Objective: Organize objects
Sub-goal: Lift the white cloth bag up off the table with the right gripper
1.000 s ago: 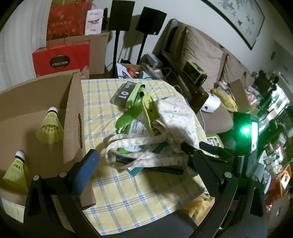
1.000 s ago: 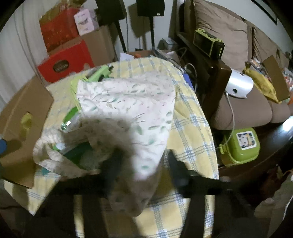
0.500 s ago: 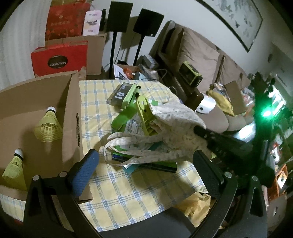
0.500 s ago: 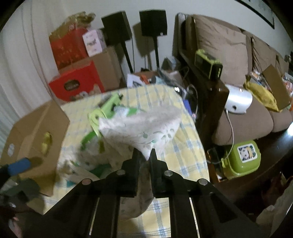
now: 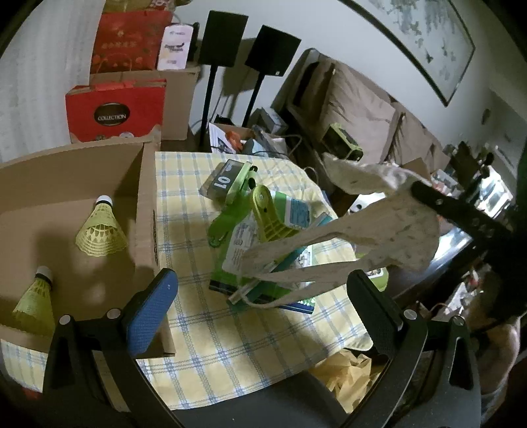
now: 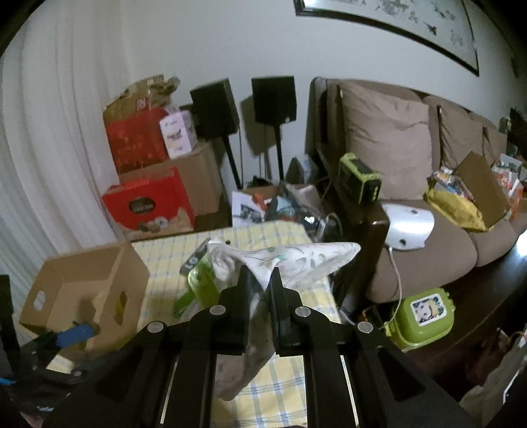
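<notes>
The cardboard box (image 5: 66,184) stands open on the table (image 5: 230,345), two yellow shuttlecocks (image 5: 100,230) inside. Beside the box, the right gripper (image 6: 260,280) has its jaws clamped on a floral cloth bag (image 5: 388,237), hanging above a green pile (image 5: 260,237). Near the box's front corner, the left gripper (image 5: 263,312) has jaws spread, empty.

Dim room, pale wall (image 6: 204,42) carrying a framed picture (image 6: 395,19), white curtain (image 6: 42,148) at left, brown sofa (image 6: 411,158) with cushions along the right, two black speakers on stands (image 6: 243,105) in the corner beside stacked cardboard and red boxes (image 6: 148,200).
</notes>
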The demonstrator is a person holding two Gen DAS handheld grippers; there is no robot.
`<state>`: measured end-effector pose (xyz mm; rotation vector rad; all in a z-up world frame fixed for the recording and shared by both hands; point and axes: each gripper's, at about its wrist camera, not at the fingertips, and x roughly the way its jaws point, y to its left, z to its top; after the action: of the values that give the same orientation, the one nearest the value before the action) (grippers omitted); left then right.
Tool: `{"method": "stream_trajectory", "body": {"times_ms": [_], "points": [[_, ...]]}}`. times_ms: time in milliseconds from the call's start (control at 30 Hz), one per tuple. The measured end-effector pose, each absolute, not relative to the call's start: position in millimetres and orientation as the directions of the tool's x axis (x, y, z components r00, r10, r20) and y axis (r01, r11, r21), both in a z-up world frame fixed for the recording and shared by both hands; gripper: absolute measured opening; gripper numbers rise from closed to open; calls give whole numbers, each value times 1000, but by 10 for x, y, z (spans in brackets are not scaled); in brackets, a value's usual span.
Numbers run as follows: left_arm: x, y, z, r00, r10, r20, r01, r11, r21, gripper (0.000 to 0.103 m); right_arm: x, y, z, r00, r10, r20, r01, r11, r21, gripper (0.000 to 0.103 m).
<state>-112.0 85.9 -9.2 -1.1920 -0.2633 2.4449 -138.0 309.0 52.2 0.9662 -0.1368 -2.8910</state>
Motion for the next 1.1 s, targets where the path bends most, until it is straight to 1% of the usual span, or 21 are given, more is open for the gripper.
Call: {"method": "stream_trajectory", "body": {"times_ms": [200, 367, 733, 933, 1100], "points": [[-1129, 775, -24, -565, 435, -701, -261, -901, -348, 102, -1197, 3165, 844, -831, -124, -543, 66, -990, 126, 9], [-1155, 721, 18, -565, 436, -701, -250, -900, -358, 102, -1125, 3164, 999, -841, -114, -529, 71, -992, 101, 9], [-1384, 683, 242, -564, 430, -705, -249, -903, -351, 102, -1090, 3176, 920, -827, -125, -548, 78, -991, 108, 9], [-1752, 779, 270, -536, 407, -740, -242, -913, -327, 102, -1104, 3179, 866, -819, -136, -558, 87, -990, 113, 9], [-2034, 947, 236, -525, 360, -771, -244, -932, -269, 102, -1165, 3162, 830, -810, -140, -569, 93, -989, 112, 9]]}}
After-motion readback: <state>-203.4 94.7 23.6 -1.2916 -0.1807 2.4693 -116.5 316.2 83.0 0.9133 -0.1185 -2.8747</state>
